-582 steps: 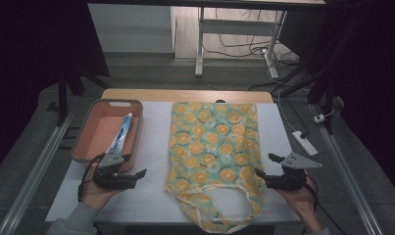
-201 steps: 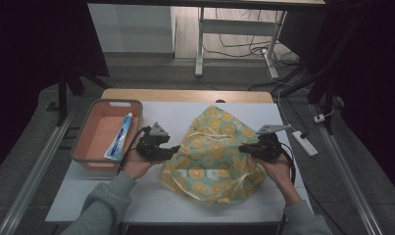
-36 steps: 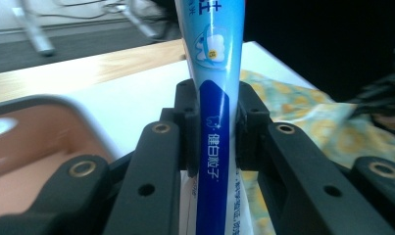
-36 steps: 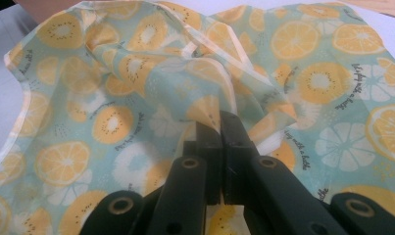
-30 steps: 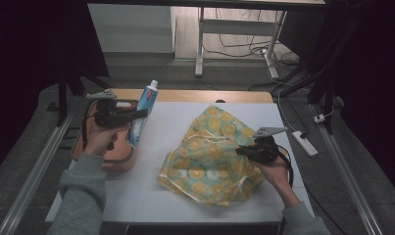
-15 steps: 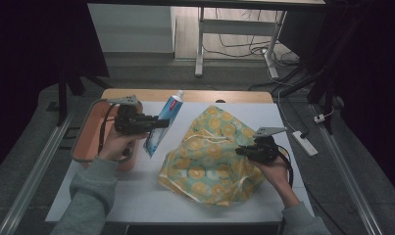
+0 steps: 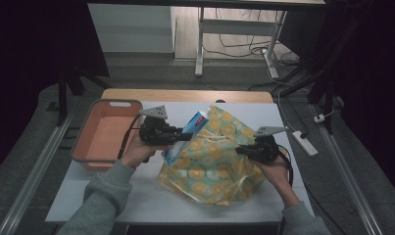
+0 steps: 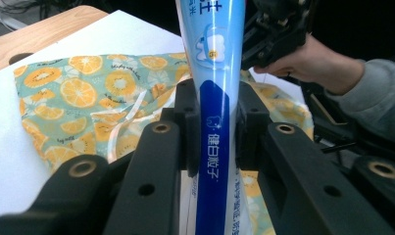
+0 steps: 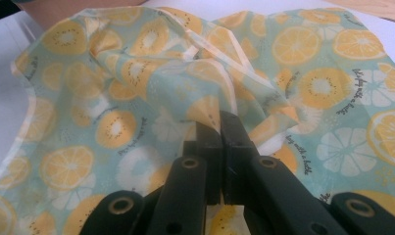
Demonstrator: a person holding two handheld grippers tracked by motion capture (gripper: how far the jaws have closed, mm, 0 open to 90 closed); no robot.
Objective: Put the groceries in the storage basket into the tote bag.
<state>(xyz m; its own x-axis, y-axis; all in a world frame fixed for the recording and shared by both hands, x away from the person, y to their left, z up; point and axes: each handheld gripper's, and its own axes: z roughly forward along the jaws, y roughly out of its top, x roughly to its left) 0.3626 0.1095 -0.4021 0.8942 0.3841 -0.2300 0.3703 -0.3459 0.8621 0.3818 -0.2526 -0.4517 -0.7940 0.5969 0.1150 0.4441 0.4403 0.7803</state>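
Note:
A blue and white toothpaste tube is clamped in my left gripper, which holds it over the left edge of the orange-print cloth bag. In the left gripper view both jaws press on the tube, with my left gripper pointing at the bag and at the other hand's gripper beyond. My right gripper is shut on a fold of the bag's upper right side and lifts it. In the right gripper view my right gripper pinches the cloth.
A salmon tray stands at the table's left, behind my left hand. A white power strip lies off the table's right edge. The white tabletop has bare room in front of the bag.
My left gripper has carried the toothpaste tube to the right, from above the tray to the bag's left edge. The right gripper has kept its hold on the bag.

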